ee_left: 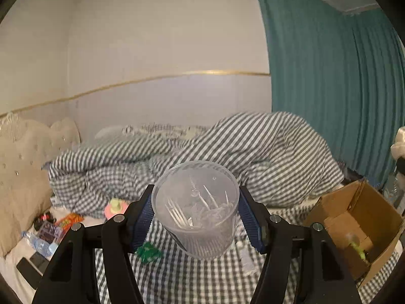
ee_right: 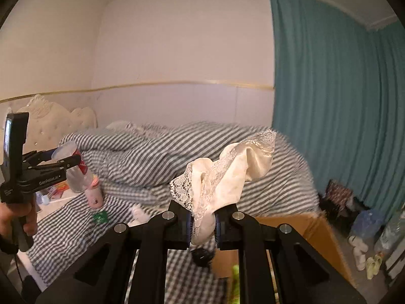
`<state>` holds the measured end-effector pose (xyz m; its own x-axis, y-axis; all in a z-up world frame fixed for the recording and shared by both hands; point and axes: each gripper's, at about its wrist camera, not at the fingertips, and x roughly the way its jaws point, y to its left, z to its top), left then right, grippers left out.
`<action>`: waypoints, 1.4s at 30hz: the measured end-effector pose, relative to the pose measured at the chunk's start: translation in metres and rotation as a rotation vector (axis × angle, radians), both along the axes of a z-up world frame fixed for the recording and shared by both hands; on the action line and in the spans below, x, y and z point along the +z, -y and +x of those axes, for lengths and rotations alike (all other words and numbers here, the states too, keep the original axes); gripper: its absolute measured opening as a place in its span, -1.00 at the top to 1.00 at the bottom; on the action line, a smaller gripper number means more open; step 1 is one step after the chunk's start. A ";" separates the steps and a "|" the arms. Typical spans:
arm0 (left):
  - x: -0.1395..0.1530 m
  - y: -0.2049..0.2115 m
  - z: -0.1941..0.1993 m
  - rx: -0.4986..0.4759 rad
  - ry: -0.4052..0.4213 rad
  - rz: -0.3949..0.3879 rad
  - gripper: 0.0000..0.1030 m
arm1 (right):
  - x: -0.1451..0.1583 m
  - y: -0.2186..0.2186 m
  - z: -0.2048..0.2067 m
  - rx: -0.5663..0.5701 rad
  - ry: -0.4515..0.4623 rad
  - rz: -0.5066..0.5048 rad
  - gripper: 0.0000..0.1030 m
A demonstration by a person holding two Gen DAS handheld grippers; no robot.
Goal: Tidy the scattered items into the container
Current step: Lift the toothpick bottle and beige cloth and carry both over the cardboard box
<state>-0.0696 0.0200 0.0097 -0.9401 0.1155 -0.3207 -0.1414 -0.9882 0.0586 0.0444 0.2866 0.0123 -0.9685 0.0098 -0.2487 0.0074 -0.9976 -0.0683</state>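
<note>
The left gripper [ee_left: 196, 212] has its blue-padded fingers [ee_left: 143, 219] pressed against both sides of a clear ribbed plastic cup [ee_left: 197, 210], which it holds upright above the bed. Inside the cup lie white plastic forks [ee_left: 177, 215] and other thin, pale pieces too blurred to name. In the right wrist view the same gripper shows at nine o'clock, carried by a hand [ee_right: 17, 217] on its black grip, the cup tilted in its fingers.

The right gripper [ee_right: 202, 224] has its fingers clenched on a cream satin garment with lace trim [ee_right: 227, 174]; the cloth stands up from the pinch towards one o'clock and a short fold hangs below the fingers.

Below both grippers spreads the bed's grey-and-white checked sheet [ee_left: 189, 273], with a crumpled grey-and-white striped duvet [ee_left: 253, 147] heaped behind it. An open brown cardboard box [ee_left: 354, 223] sits at four o'clock in the left wrist view, on the edge of the bed, with a yellow-green item [ee_left: 357, 250] lying in it. A small green packet [ee_left: 148, 252] lies on the sheet just beside the left fingers at seven o'clock. At eight o'clock in that view are a pink-and-yellow toy [ee_left: 115, 206], an orange snack packet [ee_left: 68, 221] and a clear water bottle [ee_left: 38, 243], near a beige tufted headboard [ee_left: 22, 167]. A teal curtain [ee_left: 329, 88] fills the two o'clock side.
</note>
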 end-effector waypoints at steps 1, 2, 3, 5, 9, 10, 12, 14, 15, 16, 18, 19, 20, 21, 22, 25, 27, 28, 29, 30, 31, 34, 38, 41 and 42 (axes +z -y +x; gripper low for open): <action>0.004 -0.005 0.004 -0.004 -0.011 0.004 -0.26 | 0.003 -0.003 0.007 -0.010 -0.016 0.007 0.77; 0.007 -0.011 0.006 -0.012 -0.014 0.009 -0.25 | 0.006 -0.006 0.013 -0.021 -0.032 0.012 0.77; 0.009 -0.016 0.008 -0.019 -0.016 0.016 -0.25 | 0.008 -0.009 0.018 -0.030 -0.040 0.016 0.77; 0.013 -0.026 0.013 -0.029 -0.023 0.027 -0.25 | 0.011 -0.018 0.027 -0.049 -0.053 0.019 0.77; 0.018 -0.041 0.021 -0.050 -0.027 0.050 -0.25 | 0.015 -0.036 0.044 -0.090 -0.072 0.019 0.77; 0.020 -0.046 0.023 -0.057 -0.029 0.055 -0.25 | 0.015 -0.041 0.049 -0.101 -0.078 0.021 0.76; 0.022 -0.053 0.026 -0.069 -0.031 0.057 -0.25 | 0.016 -0.048 0.055 -0.117 -0.081 0.026 0.76; 0.023 -0.061 0.026 -0.084 -0.028 0.057 -0.25 | 0.016 -0.056 0.057 -0.132 -0.078 0.030 0.76; 0.023 -0.065 0.028 -0.091 -0.028 0.058 -0.25 | 0.016 -0.060 0.059 -0.139 -0.075 0.031 0.76; 0.023 -0.071 0.031 -0.101 -0.028 0.058 -0.25 | 0.016 -0.065 0.061 -0.147 -0.072 0.031 0.76; 0.024 -0.079 0.034 -0.116 -0.029 0.057 -0.25 | 0.015 -0.071 0.062 -0.160 -0.057 0.030 0.76; 0.024 -0.084 0.036 -0.126 -0.028 0.056 -0.25 | 0.014 -0.075 0.062 -0.166 -0.045 0.028 0.75; 0.025 -0.089 0.037 -0.135 -0.026 0.056 -0.25 | 0.012 -0.079 0.061 -0.169 -0.034 0.028 0.75; 0.025 -0.093 0.038 -0.146 -0.025 0.057 -0.25 | 0.009 -0.086 0.059 -0.168 -0.014 0.021 0.75; 0.025 -0.097 0.039 -0.152 -0.027 0.056 -0.25 | 0.005 -0.090 0.056 -0.165 0.014 0.006 0.75; 0.025 -0.109 0.042 -0.177 -0.030 0.054 -0.25 | -0.005 -0.102 0.052 -0.177 0.067 -0.015 0.75; 0.024 -0.118 0.043 -0.191 -0.023 0.055 -0.25 | -0.016 -0.113 0.045 -0.181 0.121 -0.020 0.75; 0.023 -0.120 0.044 -0.196 -0.022 0.053 -0.25 | -0.022 -0.118 0.040 -0.183 0.150 -0.023 0.75; 0.022 -0.124 0.045 -0.202 -0.020 0.050 -0.25 | -0.029 -0.124 0.035 -0.186 0.189 -0.026 0.75; 0.022 -0.128 0.045 -0.210 -0.017 0.048 -0.25 | -0.037 -0.130 0.030 -0.187 0.227 -0.027 0.74; 0.022 -0.132 0.046 -0.217 -0.015 0.048 -0.25 | -0.045 -0.137 0.024 -0.185 0.274 -0.031 0.74; 0.021 -0.145 0.044 -0.238 -0.008 0.041 -0.25 | -0.071 -0.154 0.005 -0.174 0.421 -0.056 0.74; 0.018 -0.164 0.040 -0.260 0.004 0.038 -0.25 | -0.102 -0.174 -0.017 -0.183 0.594 -0.066 0.74; 0.014 -0.181 0.036 -0.277 0.020 0.031 -0.25 | -0.122 -0.189 -0.031 -0.170 0.696 -0.102 0.73; 0.012 -0.188 0.034 -0.283 0.024 0.028 -0.25 | -0.130 -0.194 -0.034 -0.168 0.730 -0.109 0.71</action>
